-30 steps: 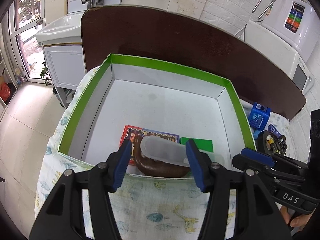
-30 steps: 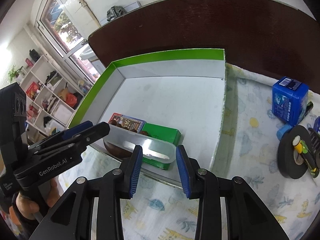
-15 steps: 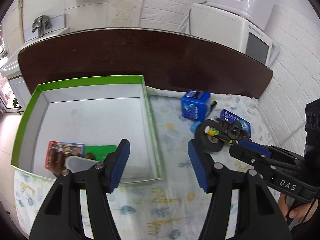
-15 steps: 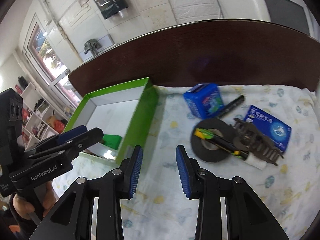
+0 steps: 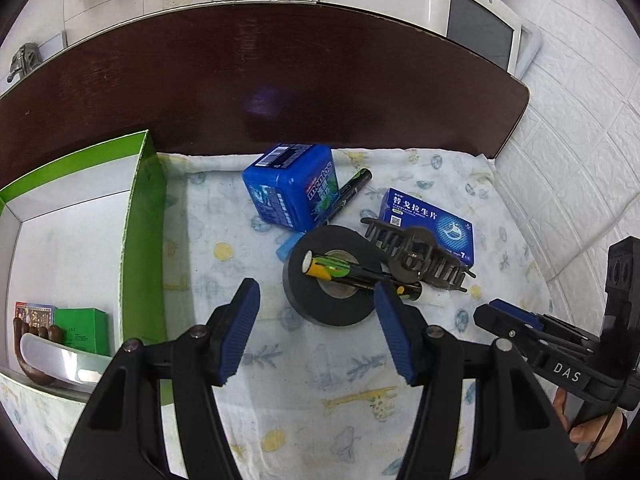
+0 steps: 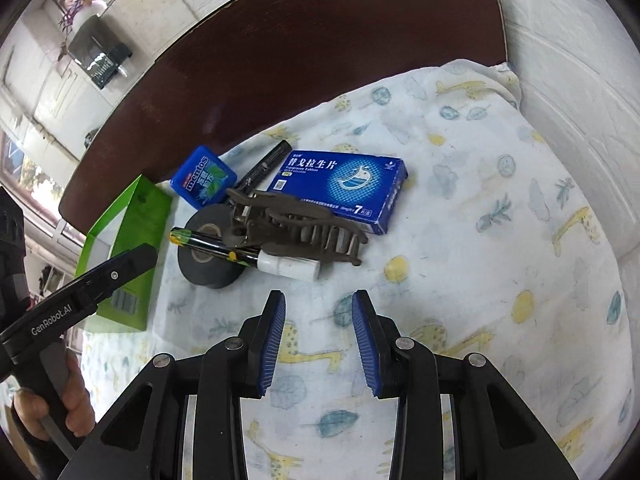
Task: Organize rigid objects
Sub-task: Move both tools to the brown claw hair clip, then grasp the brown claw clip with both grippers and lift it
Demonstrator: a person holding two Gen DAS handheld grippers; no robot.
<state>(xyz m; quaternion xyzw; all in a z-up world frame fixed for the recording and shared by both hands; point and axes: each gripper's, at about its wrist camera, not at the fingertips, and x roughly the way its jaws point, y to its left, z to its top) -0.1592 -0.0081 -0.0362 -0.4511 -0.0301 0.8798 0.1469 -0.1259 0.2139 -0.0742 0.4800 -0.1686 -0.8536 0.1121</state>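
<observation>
A pile of small objects lies on the patterned cloth: a black tape roll (image 5: 332, 280) (image 6: 208, 252), a green-and-yellow pen (image 5: 352, 272) (image 6: 224, 250) across it, a dark hair claw (image 5: 420, 256) (image 6: 296, 224), a flat blue medicine box (image 5: 432, 220) (image 6: 344, 184), a blue Mentos box (image 5: 292, 188) (image 6: 204, 180) and a black marker (image 5: 348, 196) (image 6: 264, 166). My left gripper (image 5: 316, 300) hangs open just in front of the tape roll, nothing between its fingers. My right gripper (image 6: 318, 316) is open and empty, a short way in front of the hair claw. The green-rimmed box (image 5: 140, 232) (image 6: 132, 216) stands to the left.
Inside the green box lie a small green carton (image 5: 82, 330), a printed card pack (image 5: 34, 314) and a brown-and-clear item (image 5: 52, 364) at its near corner. A dark wooden board (image 5: 280, 72) stands behind the cloth. A white brick wall (image 6: 560, 60) closes the right side.
Both grippers swung right, away from over the green box and the items inside it, to the pile on the cloth. Both stayed open and empty.
</observation>
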